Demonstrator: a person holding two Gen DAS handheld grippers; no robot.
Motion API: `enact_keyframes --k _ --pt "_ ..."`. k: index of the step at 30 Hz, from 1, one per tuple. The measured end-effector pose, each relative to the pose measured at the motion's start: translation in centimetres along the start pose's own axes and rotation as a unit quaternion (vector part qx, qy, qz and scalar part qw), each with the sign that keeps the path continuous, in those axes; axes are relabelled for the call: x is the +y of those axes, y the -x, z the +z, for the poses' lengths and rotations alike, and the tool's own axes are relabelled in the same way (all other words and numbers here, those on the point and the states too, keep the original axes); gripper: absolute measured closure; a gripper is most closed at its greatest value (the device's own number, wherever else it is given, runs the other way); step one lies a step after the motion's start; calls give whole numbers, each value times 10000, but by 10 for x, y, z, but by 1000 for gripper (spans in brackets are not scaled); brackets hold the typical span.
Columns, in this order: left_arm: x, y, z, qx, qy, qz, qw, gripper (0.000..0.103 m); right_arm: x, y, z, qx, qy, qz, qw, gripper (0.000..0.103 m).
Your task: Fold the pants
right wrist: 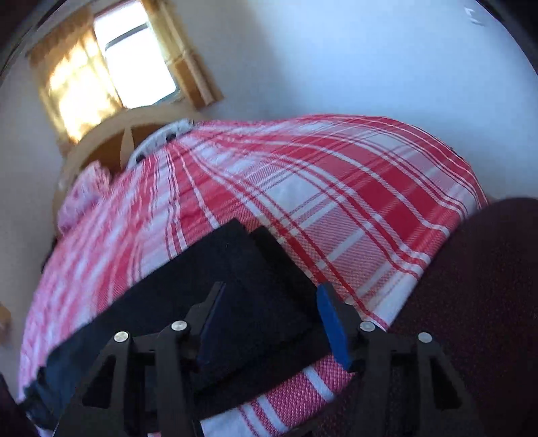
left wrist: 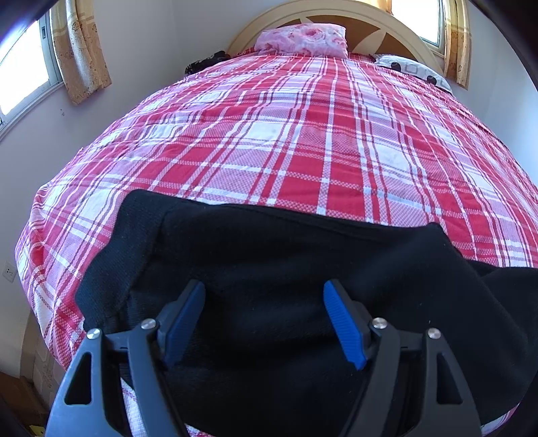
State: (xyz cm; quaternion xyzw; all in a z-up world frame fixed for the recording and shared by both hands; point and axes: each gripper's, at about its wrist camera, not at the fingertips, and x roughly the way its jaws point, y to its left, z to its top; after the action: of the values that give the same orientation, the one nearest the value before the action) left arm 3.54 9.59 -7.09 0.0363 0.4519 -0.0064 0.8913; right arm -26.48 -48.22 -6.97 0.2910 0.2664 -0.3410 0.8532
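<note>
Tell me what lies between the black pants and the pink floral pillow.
Only the bare red plaid bedspread lies between the black pants and the pink floral pillow, as the left wrist view shows.

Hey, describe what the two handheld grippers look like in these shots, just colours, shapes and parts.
The left gripper and right gripper look alike: black plastic linkage arms with triangular cut-outs, round silver pivot bolts, and two fingers faced with ribbed blue pads. No cables or markings show. A dark maroon garment fills the right wrist view's edge.

A red-and-white plaid bedspread (left wrist: 285, 141) covers the bed; a pink floral pillow (left wrist: 302, 40) lies against the cream arched headboard (left wrist: 396, 23).
</note>
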Motion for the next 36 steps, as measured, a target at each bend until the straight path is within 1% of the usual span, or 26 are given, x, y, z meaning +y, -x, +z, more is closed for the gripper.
enact_keyframes --k 1,3,4,5,6,7,11,16,18,22,23,24,26,28,30,31,34,36 --pt "0 0 0 -13 -10 57 10000 23 1 -5 -2 73 68 -32 9999 47" --pt "0 1 0 -29 -36 136 9999 21 0 -20 -7 254 187 -148 9994 54" --pt "0 1 0 -32 -38 143 9999 21 -1 -26 -6 358 175 -186 9990 61" --pt "0 1 0 -26 -27 135 9999 21 -1 -23 -5 295 213 -224 9991 86" --pt "0 1 1 -23 -21 132 9999 21 2 -21 -5 296 393 -246 9985 94" --pt "0 1 1 -20 -20 129 9999 21 5 -19 -5 308 510 -237 9979 96" --pt "-1 0 1 -29 -45 147 9999 21 9 -5 -10 125 696 -501 9962 97" --pt "0 1 4 -19 -160 135 9998 21 10 -5 -12 231 779 -469 9956 99" --pt "-2 2 4 -23 -213 123 9997 21 12 3 -11 167 885 -530 9945 99" --pt "-3 7 3 -55 -304 50 9995 21 8 12 -8 159 877 -681 9937 99" --pt "-5 6 3 -74 -341 82 9994 21 6 13 -8 178 836 -662 9941 99" --pt "-5 6 2 -86 -355 101 9993 21 3 13 -10 185 772 -475 9957 99" --pt "-7 7 1 -115 -388 147 9991 21 -4 16 -12 66 542 -163 9984 98" --pt "-9 8 1 -141 -447 168 9988 21 -20 19 -13 -50 -16 14 10000 97" --pt "-10 11 2 -200 -505 178 9984 21 -34 20 -14 -15 -531 -245 9983 96" --pt "-10 13 2 -239 -503 163 9983 21 -37 22 -16 -36 -663 -253 9975 96" --pt "-11 20 3 -336 -454 79 9984 21 -37 30 -18 -194 -675 -72 9975 96" --pt "-14 29 3 -449 -461 -5 9979 21 -34 30 -17 -212 -651 22 9977 96"
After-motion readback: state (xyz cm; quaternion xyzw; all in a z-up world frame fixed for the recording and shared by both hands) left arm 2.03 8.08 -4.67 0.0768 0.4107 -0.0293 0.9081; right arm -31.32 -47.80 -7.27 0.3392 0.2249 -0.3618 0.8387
